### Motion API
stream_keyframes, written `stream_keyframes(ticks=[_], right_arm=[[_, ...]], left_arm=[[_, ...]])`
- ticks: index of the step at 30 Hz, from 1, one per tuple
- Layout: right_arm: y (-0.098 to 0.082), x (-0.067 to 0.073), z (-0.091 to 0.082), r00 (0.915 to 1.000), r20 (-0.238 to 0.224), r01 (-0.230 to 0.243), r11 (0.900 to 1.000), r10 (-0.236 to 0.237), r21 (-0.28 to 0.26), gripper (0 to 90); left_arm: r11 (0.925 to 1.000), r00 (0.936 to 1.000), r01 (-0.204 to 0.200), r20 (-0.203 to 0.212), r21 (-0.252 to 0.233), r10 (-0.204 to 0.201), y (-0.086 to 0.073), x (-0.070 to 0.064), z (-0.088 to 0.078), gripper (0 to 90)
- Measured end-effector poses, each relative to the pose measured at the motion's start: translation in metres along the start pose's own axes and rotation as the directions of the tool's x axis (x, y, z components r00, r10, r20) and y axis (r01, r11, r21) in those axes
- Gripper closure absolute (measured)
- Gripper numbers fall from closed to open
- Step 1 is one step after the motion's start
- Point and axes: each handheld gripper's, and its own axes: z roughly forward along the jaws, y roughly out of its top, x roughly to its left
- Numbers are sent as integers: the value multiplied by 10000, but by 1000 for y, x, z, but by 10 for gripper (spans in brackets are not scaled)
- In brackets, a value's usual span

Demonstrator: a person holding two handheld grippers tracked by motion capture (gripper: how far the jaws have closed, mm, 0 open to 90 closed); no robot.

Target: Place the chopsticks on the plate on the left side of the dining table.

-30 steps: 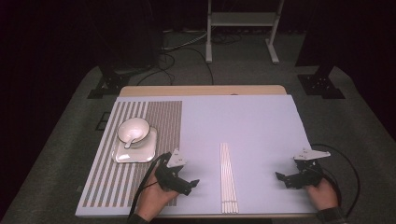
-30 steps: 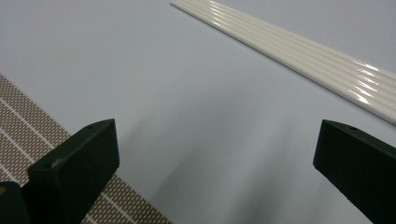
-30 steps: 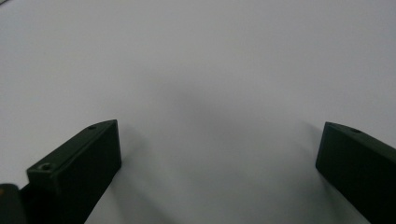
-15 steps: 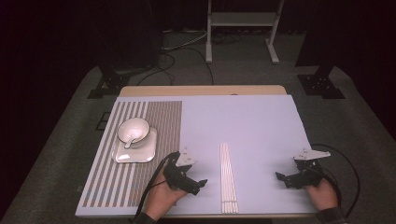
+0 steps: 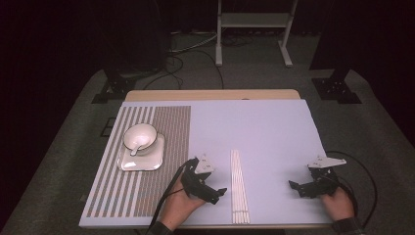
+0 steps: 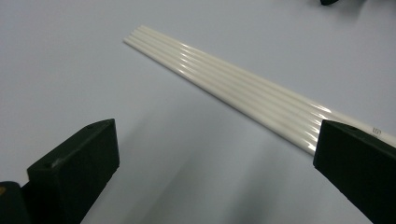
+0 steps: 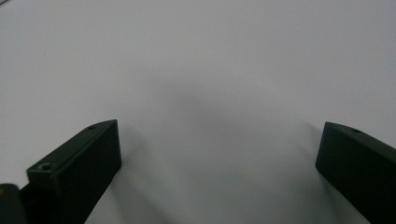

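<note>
My left gripper (image 5: 215, 188), jaws spread, faces the white chopsticks (image 5: 239, 186), laid flush side by side near the desk's (image 5: 274, 127) front edge. Bowl (image 5: 140, 137) holds a spoon (image 5: 137, 147); right gripper (image 5: 301, 188) spread.

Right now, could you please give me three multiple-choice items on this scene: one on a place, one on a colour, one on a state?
1. Where does the bowl stand?
A. on the plate, on the striped mat
B. beside the right gripper
C. on the floor

2. What colour are the sticks?
A. red
B. cream white
C. black

3. How is the left gripper?
A. shut on the sticks
B. shut on the bowl
C. open, holding nothing

Answers: 1 A, as the high view shows the bowl on the plate at the table's left. 2 B, as the left gripper view shows them pale and glossy. 3 C, as its jaws stand wide apart beside the sticks.
</note>
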Motion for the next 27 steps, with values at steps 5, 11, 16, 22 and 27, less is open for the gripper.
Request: stream_keyframes(ticks=[5, 11, 16, 22, 27], right_arm=[[0, 0, 0, 10000, 0, 12, 10000, -12, 2, 0], [0, 0, 0, 10000, 2, 16, 10000, -16, -2, 0], [0, 0, 0, 10000, 0, 14, 10000, -14, 1, 0], [0, 0, 0, 10000, 2, 23, 10000, -23, -2, 0], [0, 0, 0, 10000, 4, 23, 10000, -23, -6, 0]], left_arm=[[10000, 10000, -17, 82, 9, 17, 4, -5, 7, 0], [9997, 9997, -173, 170, 160, 170, 6, -10, 18, 0], [9994, 9995, -219, 233, 250, 213, 7, -13, 27, 0], [9993, 9997, -198, 175, 318, 192, 6, -15, 33, 0], [9985, 9995, -249, 202, 486, 240, 4, -20, 40, 0]])
